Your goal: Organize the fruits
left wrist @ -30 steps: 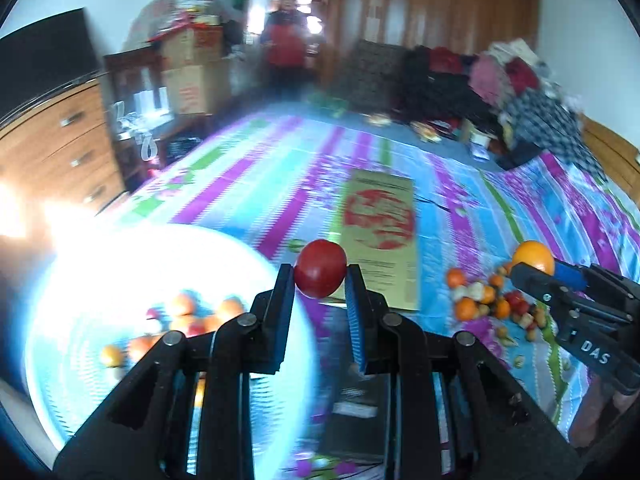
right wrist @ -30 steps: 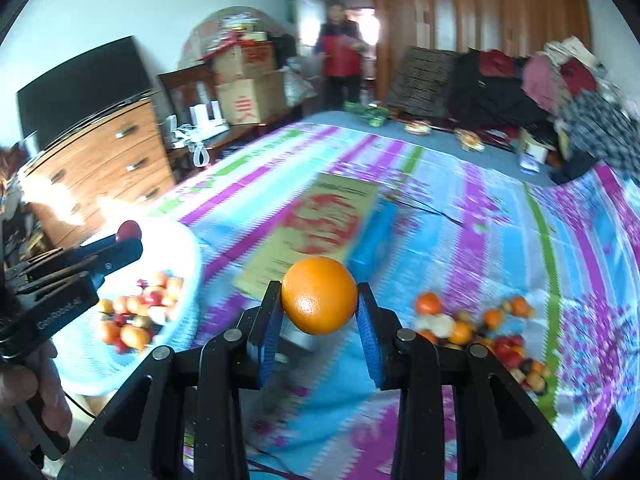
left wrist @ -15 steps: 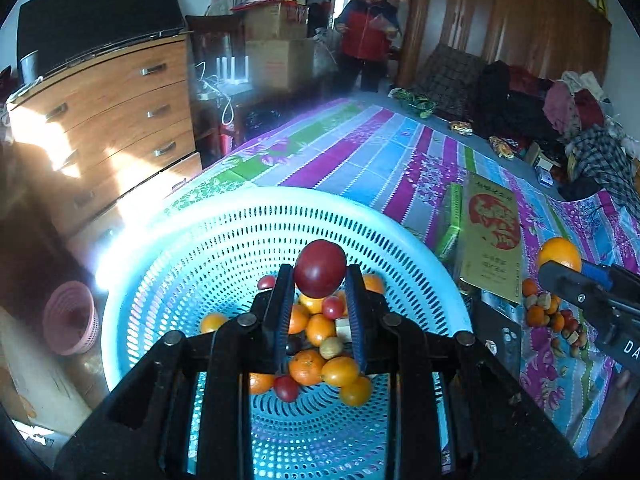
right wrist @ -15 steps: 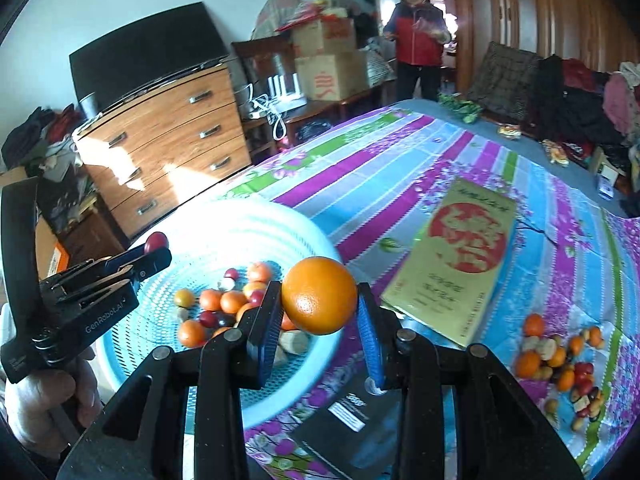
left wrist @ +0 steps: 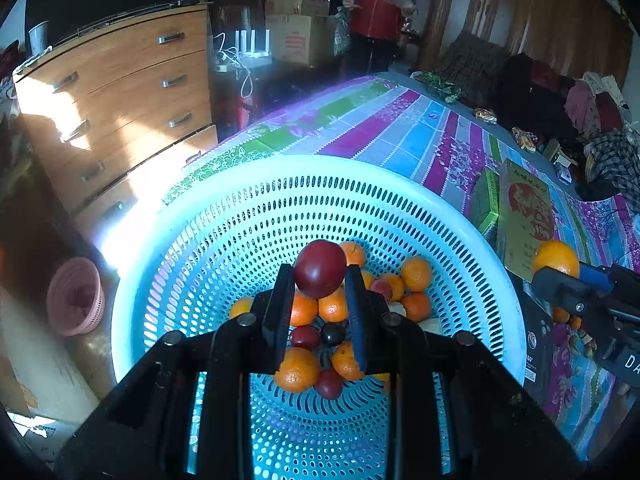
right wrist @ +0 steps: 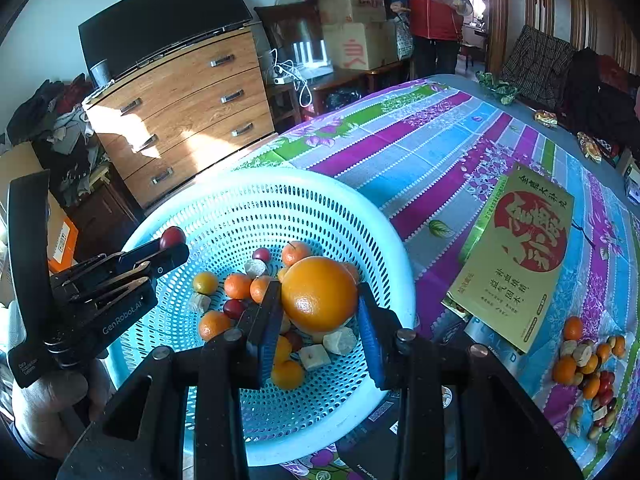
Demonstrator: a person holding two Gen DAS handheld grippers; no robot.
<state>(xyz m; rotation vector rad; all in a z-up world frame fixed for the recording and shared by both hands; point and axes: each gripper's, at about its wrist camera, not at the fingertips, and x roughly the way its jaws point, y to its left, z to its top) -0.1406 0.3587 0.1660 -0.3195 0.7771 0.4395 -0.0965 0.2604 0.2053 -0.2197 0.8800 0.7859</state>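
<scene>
The left tongs point(left wrist: 320, 300) grip a red plum point(left wrist: 320, 274) directly above the fruit pile in the blue basket point(left wrist: 472, 240); the right tongs point(right wrist: 318, 320) clamp an orange point(right wrist: 319, 294) over its near right part; both need only release downward.

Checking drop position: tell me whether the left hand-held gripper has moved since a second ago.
Yes. The left hand-held gripper swung from above the striped bedspread over the blue basket.

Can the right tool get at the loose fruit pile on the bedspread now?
Probably not yet: the right tool is shut on the orange, so it is occupied; the fruit pile itself lies uncovered beside the yellow box.
</scene>
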